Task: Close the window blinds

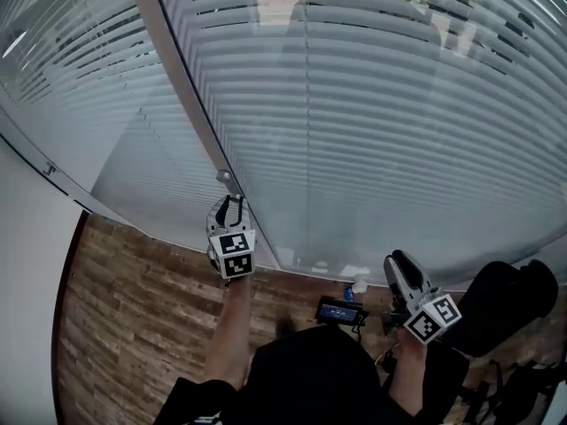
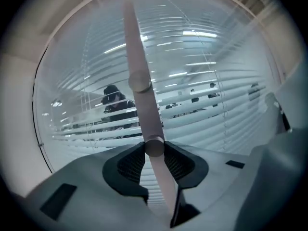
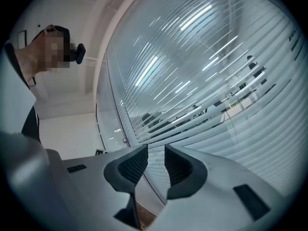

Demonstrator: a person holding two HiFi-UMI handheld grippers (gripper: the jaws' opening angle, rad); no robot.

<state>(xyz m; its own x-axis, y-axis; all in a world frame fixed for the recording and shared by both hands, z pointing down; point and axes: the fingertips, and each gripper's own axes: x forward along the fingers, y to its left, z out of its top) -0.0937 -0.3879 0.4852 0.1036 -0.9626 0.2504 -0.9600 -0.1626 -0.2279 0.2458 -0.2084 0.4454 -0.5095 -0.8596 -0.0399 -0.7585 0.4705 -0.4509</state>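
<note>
Glass is filling almost everything ahead of us, and the blinds are hanging behind it. Their slats are tilted yet showing dark gaps in the left gripper view, so we are judging them only partly shut. The pale frame post is running up through the glass, with wood flooring lying along the window's bottom edge.

We are holding the left gripper against the post, low down near that bottom edge. Its jaws are clamping the round knob from both sides. A second knob is sitting higher on the same post, untouched. The right gripper is hanging off to the right, well apart from the post, its jaws parted with nothing between them.

We are reckoning that the step in hand is turning the knob to tip the slats flat. To do it well, we are aiming for a firm, centred grip and a roll about the knob's own axis with no sideways pull, and we are watching the gaps until they vanish.
</note>
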